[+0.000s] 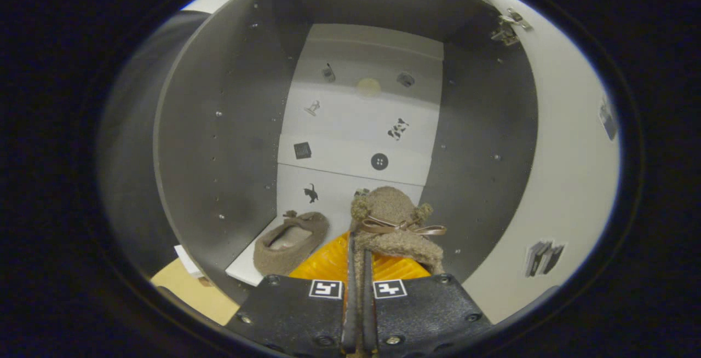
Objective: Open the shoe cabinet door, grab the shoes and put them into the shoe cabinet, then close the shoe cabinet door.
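Tongs pinch one furry shoe inside the cabinet, beside the other shoe.

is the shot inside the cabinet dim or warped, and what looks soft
Gripper view: fisheye bows the shoe cabinet walls; grey sides dim, white back panel brighter; the shoe pinched in the gripper jaws and the second shoe look slightly soft.
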Demonstrator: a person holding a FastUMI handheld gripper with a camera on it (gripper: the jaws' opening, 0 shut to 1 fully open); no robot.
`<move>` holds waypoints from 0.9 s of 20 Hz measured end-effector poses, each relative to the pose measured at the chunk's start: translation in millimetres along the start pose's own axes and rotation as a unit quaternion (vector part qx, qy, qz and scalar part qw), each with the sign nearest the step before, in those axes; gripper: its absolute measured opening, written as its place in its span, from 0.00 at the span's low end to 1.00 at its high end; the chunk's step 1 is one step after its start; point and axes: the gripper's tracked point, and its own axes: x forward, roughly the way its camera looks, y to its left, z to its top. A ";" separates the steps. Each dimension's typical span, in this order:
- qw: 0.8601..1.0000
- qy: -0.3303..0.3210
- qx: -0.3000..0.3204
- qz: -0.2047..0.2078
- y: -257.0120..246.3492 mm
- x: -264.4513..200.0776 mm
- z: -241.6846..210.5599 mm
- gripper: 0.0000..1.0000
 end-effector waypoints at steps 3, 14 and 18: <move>1.000 0.008 -0.011 -0.015 -3.5 15.6 0.9 0.08; 0.997 0.064 0.031 0.025 22.8 120.2 -52.9 0.09; 0.996 0.077 0.030 0.014 30.9 148.9 -74.8 0.12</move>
